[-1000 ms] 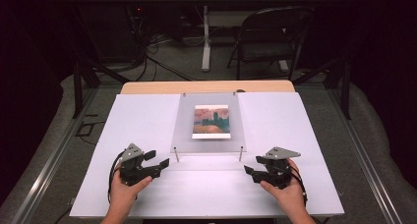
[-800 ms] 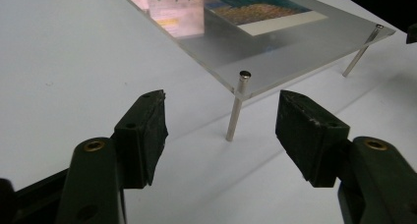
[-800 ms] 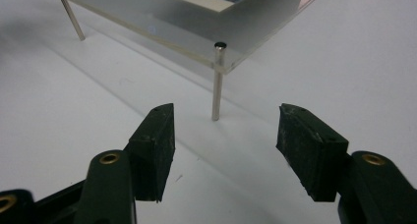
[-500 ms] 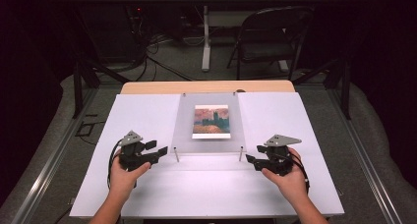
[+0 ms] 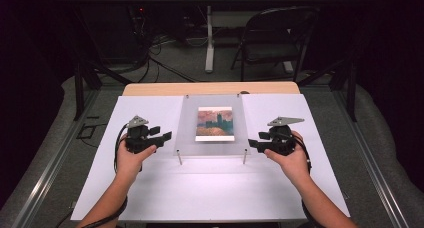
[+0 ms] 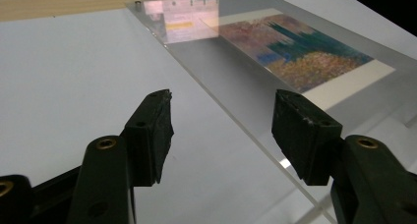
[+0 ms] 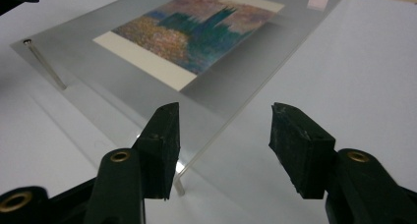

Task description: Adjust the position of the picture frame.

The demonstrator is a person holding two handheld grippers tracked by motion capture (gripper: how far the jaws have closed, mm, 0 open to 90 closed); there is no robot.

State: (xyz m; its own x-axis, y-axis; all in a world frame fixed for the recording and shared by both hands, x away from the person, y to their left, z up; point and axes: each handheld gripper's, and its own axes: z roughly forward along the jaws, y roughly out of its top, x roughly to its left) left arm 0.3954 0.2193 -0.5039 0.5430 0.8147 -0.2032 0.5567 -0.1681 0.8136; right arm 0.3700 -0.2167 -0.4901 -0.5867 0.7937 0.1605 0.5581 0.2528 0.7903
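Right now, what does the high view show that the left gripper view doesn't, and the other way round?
High view alone: both of the person's hands, the right hand-held gripper beside the clear panel's right edge, the folding chair and floor cables behind the table.

Left gripper view alone: a close look between the left hand-held gripper's open jaws, which straddle the panel's near edge without touching it, and a pale reflection on the panel's far end.

Both: the clear panel raised on metal pins, the painted picture under it, the white table.
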